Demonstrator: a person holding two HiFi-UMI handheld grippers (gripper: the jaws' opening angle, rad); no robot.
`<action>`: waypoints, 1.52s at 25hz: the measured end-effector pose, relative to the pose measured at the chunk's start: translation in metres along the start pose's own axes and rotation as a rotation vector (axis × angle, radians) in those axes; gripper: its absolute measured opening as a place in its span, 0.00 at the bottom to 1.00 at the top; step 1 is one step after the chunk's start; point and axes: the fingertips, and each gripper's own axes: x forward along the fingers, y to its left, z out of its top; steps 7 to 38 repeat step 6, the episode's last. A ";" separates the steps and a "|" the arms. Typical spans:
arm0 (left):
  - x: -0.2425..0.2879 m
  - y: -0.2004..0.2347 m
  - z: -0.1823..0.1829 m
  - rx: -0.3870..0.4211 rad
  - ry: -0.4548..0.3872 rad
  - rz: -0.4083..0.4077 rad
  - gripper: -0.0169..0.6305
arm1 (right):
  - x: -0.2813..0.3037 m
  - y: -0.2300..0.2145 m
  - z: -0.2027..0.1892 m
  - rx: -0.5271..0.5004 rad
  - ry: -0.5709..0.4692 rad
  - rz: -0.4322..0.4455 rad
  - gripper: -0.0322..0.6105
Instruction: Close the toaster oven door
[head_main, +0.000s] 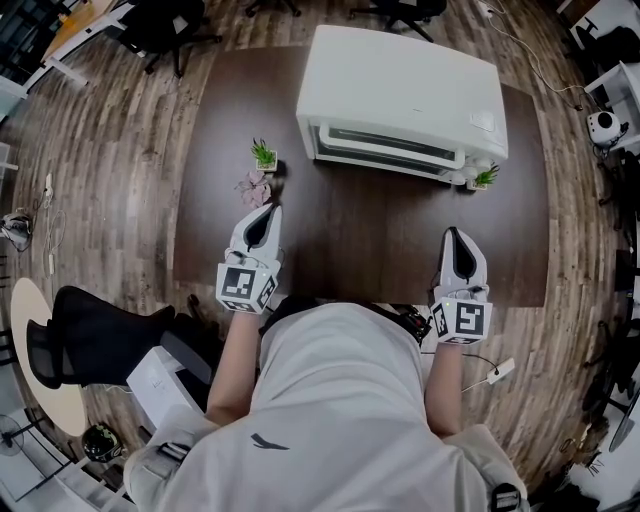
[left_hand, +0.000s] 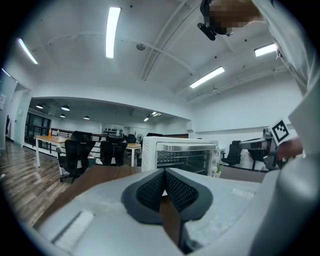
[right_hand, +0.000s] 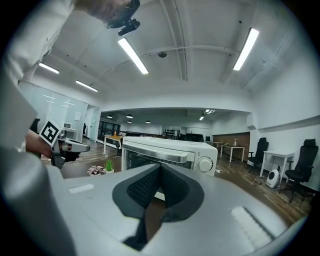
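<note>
The white toaster oven sits at the far side of the dark brown table, its glass door upright and shut under a pale bar handle. The left gripper and right gripper lie near the table's near edge, jaws pressed together on nothing. Wood-plank floor surrounds the table.

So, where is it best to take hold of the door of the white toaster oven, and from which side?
Probably by the long silver bar handle across the top of the glass door of the white toaster oven. Come from the front, the side facing the person, and pinch it from above and below: the bar lies level and stands off the door.
</note>
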 end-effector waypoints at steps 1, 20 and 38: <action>0.000 0.000 0.000 0.000 0.001 0.000 0.03 | 0.000 -0.001 0.000 0.000 0.001 -0.001 0.05; 0.002 -0.001 -0.001 0.000 0.005 -0.001 0.03 | 0.001 -0.005 -0.001 0.001 0.008 -0.008 0.05; 0.002 -0.001 -0.001 0.000 0.005 -0.001 0.03 | 0.001 -0.005 -0.001 0.001 0.008 -0.008 0.05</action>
